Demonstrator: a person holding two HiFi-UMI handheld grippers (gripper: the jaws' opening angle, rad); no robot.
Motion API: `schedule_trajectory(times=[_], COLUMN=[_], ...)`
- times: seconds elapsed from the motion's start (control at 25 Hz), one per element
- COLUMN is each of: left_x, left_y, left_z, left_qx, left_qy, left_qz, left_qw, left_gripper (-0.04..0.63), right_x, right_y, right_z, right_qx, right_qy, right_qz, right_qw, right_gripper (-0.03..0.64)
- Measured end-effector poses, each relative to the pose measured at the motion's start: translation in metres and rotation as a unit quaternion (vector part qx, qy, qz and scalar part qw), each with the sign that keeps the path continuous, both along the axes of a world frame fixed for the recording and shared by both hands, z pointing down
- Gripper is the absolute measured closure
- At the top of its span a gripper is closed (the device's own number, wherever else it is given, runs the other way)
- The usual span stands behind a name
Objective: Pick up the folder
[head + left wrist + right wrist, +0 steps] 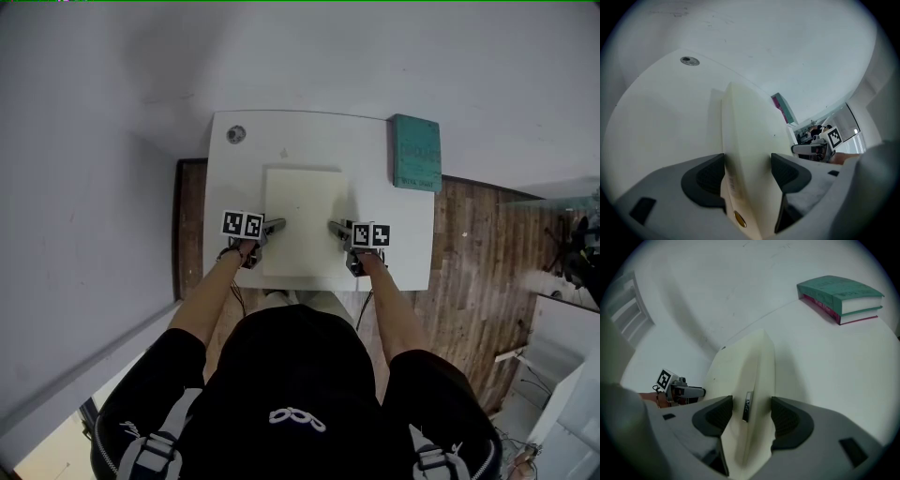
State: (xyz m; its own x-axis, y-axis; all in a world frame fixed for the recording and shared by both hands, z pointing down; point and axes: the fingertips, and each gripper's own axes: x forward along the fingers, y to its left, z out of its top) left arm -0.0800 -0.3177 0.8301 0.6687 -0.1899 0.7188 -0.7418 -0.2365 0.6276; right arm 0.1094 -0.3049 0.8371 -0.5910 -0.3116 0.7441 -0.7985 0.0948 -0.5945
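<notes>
Your grip is set on both sides, so the reach and the closing look done. The cream folder lies in the middle of the white bench, with your left tool on its left edge and your right tool on its right edge, roughly level with each other.

From the left tool, the folder fills the gap and both dark pads press against it, one on each face. The right tool shows the same thing: the folder sits between the jaws with the pads closed onto its edge, just by a small dark label.

What's left is the lift itself. A soft shadow runs along the folder on the bench, which may mean the edges are starting to rise (I can't tell whether it is clear of the surface).

To my eye it will sag in the middle, so raise both hands together and keep them level. The green book at the far right corner and the small round cap at the far left are well apart from the folder.
</notes>
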Motion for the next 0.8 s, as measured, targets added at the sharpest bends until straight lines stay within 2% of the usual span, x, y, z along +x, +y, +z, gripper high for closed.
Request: schedule_trajectory(times=[0.4,0.8], left_x=[-0.001,0.0], left_y=[0.002,0.002], left_z=[-0.001,-0.01], left_qx=[-0.011,-0.002], left_qy=[-0.003,-0.002], left_qz=[0.002,0.0], left_qw=[0.9999,1.0], left_gripper=[0.299,0.299], right_x=[-0.001,0.0], right_y=[0.003,0.003], right_z=[-0.003,-0.013], right_qx=[0.009,0.029], right_qy=[0.011,0.028], right_qz=[0.016,0.03], right_qw=[1.0,0.999], right_gripper=[0.351,0.373])
